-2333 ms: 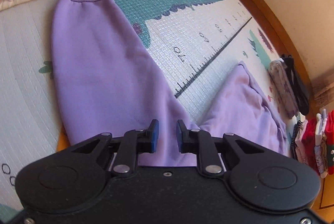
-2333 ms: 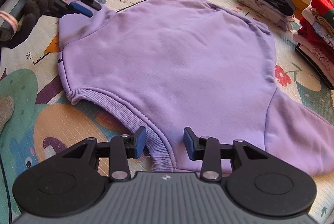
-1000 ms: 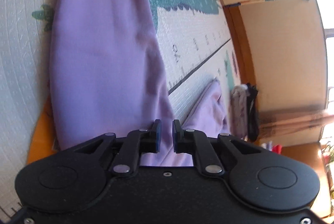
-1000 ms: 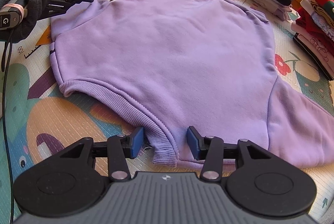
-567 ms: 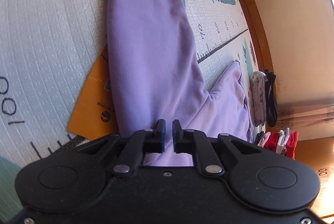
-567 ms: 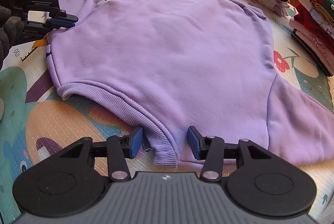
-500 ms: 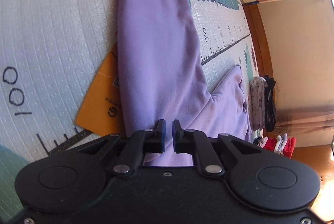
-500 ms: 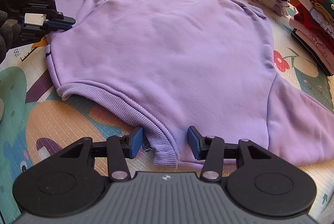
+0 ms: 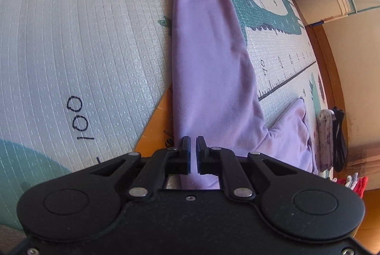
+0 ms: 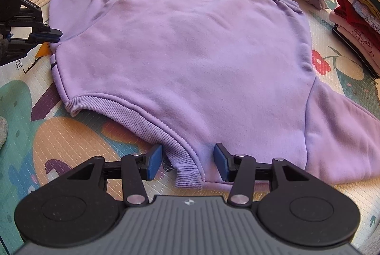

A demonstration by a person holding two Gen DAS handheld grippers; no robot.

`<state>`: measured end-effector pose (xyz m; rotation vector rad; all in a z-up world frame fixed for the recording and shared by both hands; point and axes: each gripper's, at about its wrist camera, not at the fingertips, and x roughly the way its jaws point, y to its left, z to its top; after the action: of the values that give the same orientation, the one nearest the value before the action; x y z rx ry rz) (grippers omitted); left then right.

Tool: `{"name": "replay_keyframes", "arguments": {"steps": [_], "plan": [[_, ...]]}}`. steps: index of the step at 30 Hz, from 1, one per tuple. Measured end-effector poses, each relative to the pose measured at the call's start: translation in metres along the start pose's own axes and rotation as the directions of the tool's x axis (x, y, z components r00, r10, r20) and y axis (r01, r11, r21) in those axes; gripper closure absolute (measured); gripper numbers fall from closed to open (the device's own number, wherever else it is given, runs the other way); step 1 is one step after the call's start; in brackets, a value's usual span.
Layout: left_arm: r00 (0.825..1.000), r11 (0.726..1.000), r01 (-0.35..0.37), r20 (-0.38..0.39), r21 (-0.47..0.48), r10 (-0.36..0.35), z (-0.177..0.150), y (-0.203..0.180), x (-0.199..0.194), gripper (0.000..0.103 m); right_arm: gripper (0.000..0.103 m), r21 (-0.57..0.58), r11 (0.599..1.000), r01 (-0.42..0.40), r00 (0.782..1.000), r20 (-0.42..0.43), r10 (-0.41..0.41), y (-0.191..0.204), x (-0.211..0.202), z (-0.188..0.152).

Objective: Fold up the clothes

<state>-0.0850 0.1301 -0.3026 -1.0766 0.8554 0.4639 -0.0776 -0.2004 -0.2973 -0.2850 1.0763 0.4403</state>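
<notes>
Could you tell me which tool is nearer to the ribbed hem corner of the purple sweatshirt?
Right. The right tool straddles the ribbed hem corner, open. The left tool is across the sweatshirt, at the sleeve base.

Left gripper [image 9: 192,145] pinched closed, right gripper [image 10: 187,160] parted

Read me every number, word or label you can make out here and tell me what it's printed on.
"100": black digits on the play mat, beside its printed ruler.
"70": on the mat's ruler scale; the next digits are too small.
Orange card under the purple sweatshirt: print mostly hidden, unreadable.
Left tongs label: too small to read.
</notes>
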Motion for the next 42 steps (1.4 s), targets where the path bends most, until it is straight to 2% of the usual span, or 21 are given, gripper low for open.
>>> {"name": "replay_keyframes", "arguments": {"steps": [4, 5, 7, 9, 11, 13, 17, 19, 22, 25, 27, 30, 33, 35, 38, 39, 42], "plan": [[0.999, 0.989, -0.021, -0.038, 0.148, 0.027, -0.014, -0.034, 0.001, 0.095, 0.054, 0.124, 0.99, -0.065, 0.998, 0.008, 0.064, -0.018, -0.01, -0.001], [0.998, 0.978, -0.025, -0.046, 0.209, 0.036, -0.02, -0.046, 0.002, 0.095, 0.054, 0.173, 0.982, -0.071, 0.997, 0.013, 0.07, -0.026, -0.013, -0.002], [0.996, 0.936, -0.032, -0.067, 0.351, 0.06, -0.04, -0.072, 0.005, 0.095, 0.055, 0.264, 0.962, -0.07, 0.998, 0.022, 0.067, -0.042, -0.021, -0.006], [0.992, 0.876, -0.019, -0.102, 0.483, 0.077, -0.067, -0.093, 0.008, 0.095, 0.055, 0.36, 0.93, -0.077, 0.997, 0.042, 0.067, -0.06, -0.031, -0.011], [0.987, 0.796, 0.005, -0.132, 0.605, 0.094, -0.097, -0.113, 0.01, 0.088, 0.055, 0.448, 0.89, -0.08, 0.996, 0.06, 0.06, -0.078, -0.043, -0.017], [0.98, 0.714, 0.036, -0.163, 0.7, 0.11, -0.132, -0.125, 0.011, 0.088, 0.055, 0.539, 0.838, -0.088, 0.995, 0.084, 0.05, -0.099, -0.057, -0.023], [0.972, 0.598, 0.086, -0.199, 0.797, 0.126, -0.181, -0.14, 0.01, 0.088, 0.055, 0.707, 0.688, -0.164, 0.981, 0.189, 0.04, -0.148, -0.098, -0.03], [0.971, 0.526, 0.11, -0.204, 0.843, 0.123, -0.204, -0.15, 0.007, 0.088, 0.055, 0.722, 0.66, -0.206, 0.964, 0.265, 0.011, -0.169, -0.132, -0.019], [0.975, 0.461, 0.152, -0.209, 0.874, 0.074, -0.223, -0.171, 0.001, 0.088, 0.054, 0.704, 0.659, -0.263, 0.931, 0.364, -0.017, -0.198, -0.191, 0.005], [0.974, 0.442, 0.19, -0.224, 0.877, 0.026, -0.235, -0.19, -0.005, 0.088, 0.05, 0.659, 0.689, -0.301, 0.9, 0.435, -0.023, -0.224, -0.259, 0.032], [0.971, 0.406, 0.221, -0.239, 0.887, -0.005, -0.247, -0.202, -0.007, 0.088, 0.045, 0.621, 0.728, -0.29, 0.895, 0.446, -0.025, -0.242, -0.297, 0.054], [0.968, 0.342, 0.247, -0.248, 0.907, -0.04, -0.267, -0.215, -0.006, 0.088, 0.045, 0.564, 0.78, -0.271, 0.908, 0.42, 0.012, -0.275, -0.328, 0.099], [0.96, 0.321, 0.276, -0.273, 0.906, -0.058, -0.28, -0.213, 0.003, 0.088, 0.045, 0.484, 0.831, -0.274, 0.915, 0.396, 0.072, -0.301, -0.324, 0.13], [0.957, 0.279, 0.289, -0.285, 0.916, -0.056, -0.291, -0.21, 0.011, 0.088, 0.045, 0.433, 0.855, -0.285, 0.923, 0.364, 0.123, -0.314, -0.303, 0.135], [0.957, 0.19, 0.29, -0.285, 0.938, -0.05, -0.301, -0.207, 0.021, 0.088, 0.046, 0.448, 0.841, -0.303, 0.932, 0.323, 0.164, -0.337, -0.248, 0.111], [0.958, 0.172, 0.288, -0.284, 0.942, -0.048, -0.303, -0.207, 0.024, 0.088, 0.046, 0.473, 0.824, -0.313, 0.934, 0.309, 0.178, -0.347, -0.228, 0.099], [0.959, 0.174, 0.284, -0.28, 0.943, -0.044, -0.298, -0.205, 0.034, 0.088, 0.046, 0.549, 0.795, -0.256, 0.957, 0.262, 0.127, -0.376, -0.164, 0.052]]}}
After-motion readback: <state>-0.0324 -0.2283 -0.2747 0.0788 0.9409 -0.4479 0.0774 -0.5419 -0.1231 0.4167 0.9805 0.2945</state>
